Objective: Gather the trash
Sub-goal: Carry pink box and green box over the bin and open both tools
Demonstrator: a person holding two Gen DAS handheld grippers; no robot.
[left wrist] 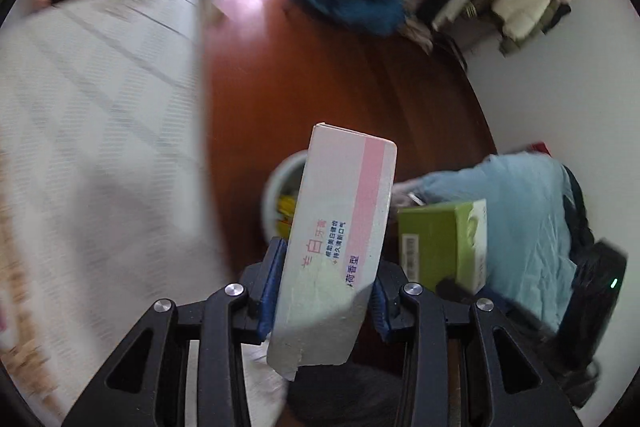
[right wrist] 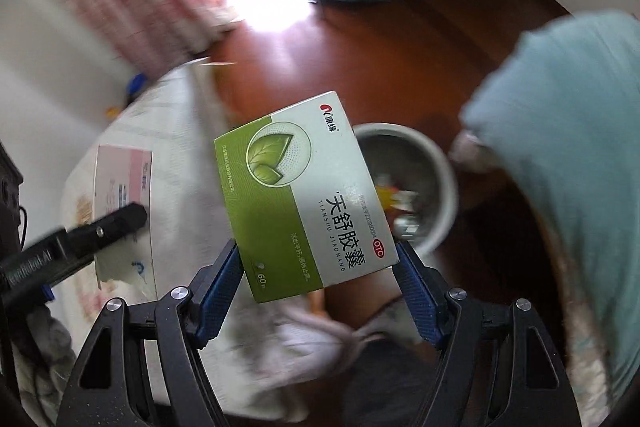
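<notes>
Right claw (right wrist: 316, 267) view alone shows bin (right wrist: 444, 167) contents.

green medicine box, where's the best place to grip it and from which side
Grip the green medicine box across its two narrow long edges near the lower end, coming from below its short end, as the right gripper does now. The box is flat and wide, so pads on the thin sides hold it square and leave the far end free to tip into the trash bin.
</notes>
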